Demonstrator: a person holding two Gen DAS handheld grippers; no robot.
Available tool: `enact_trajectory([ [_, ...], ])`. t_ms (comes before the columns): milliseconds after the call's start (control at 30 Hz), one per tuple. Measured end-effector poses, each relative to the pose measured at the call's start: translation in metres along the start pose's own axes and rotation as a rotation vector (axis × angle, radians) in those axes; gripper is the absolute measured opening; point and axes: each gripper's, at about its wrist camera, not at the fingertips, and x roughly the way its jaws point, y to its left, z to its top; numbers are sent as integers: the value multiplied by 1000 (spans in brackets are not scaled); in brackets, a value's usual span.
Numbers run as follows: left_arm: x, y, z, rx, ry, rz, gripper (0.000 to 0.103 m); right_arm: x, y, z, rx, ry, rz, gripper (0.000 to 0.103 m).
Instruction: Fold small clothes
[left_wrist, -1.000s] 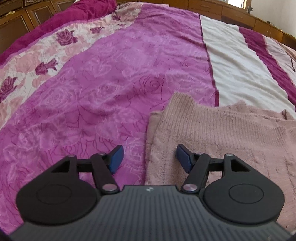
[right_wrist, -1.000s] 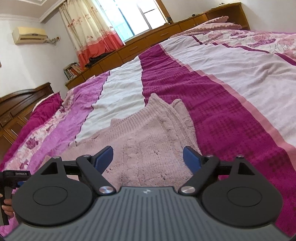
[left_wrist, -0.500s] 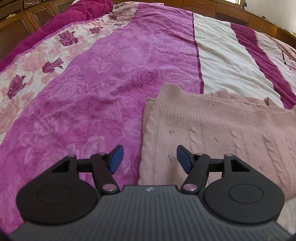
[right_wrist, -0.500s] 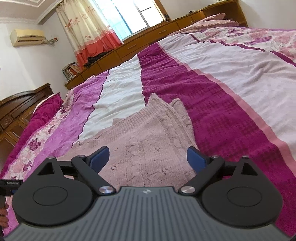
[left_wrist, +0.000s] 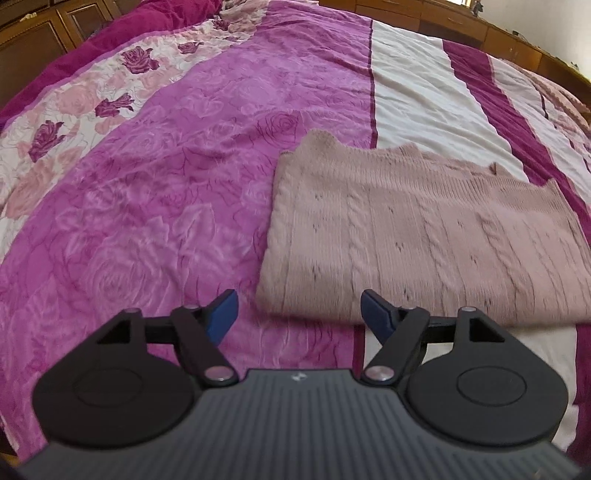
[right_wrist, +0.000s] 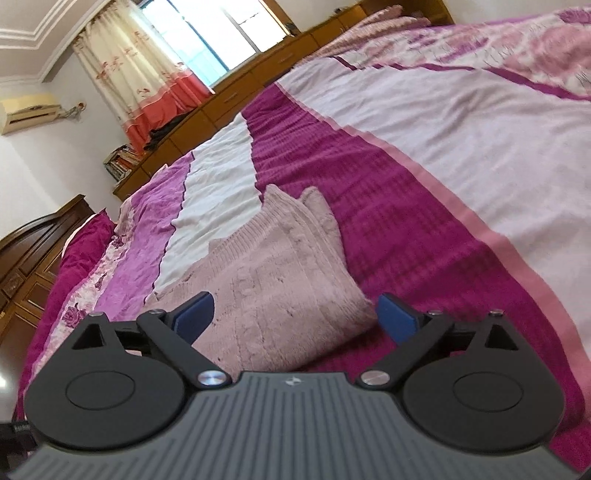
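Note:
A pale pink cable-knit sweater (left_wrist: 424, 236) lies folded flat on the bed, its near edge just beyond my left gripper (left_wrist: 298, 314). The left jaws are opening, blue pads apart, and nothing sits between them; they hover above the sweater's near left corner. In the right wrist view the same sweater (right_wrist: 273, 280) stretches away from my right gripper (right_wrist: 295, 317), whose jaws are opening wide. The sweater's near right corner lies below and between the right pads, which do not press on it.
The bed carries a quilt (left_wrist: 147, 184) with magenta rose print, white and dark purple stripes. Wooden cabinets (right_wrist: 236, 107) line the far side under a curtained window (right_wrist: 207, 44). A dark wooden headboard (right_wrist: 33, 251) stands at the left.
The left gripper has drawn back and up from the sweater, so its whole folded shape shows, and its jaws have widened. The right jaws have opened wider and the right view has rolled.

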Motion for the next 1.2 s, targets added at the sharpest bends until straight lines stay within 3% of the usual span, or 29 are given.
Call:
enact_trajectory([
  [167, -5, -1, -16, -1, 23, -10, 82, -6, -9, -3, 25, 19, -26, 99],
  [700, -7, -14, -33, 22, 55, -11, 82, 16, -24, 20, -51, 117, -3, 99],
  [1033, -4, -17, -35, 27, 77, -8, 82, 58, -25, 33, -14, 210, 112, 99],
  [1200, -1, -17, -33, 31, 86, 7, 82, 71, -15, 27, -45, 213, 147, 99],
])
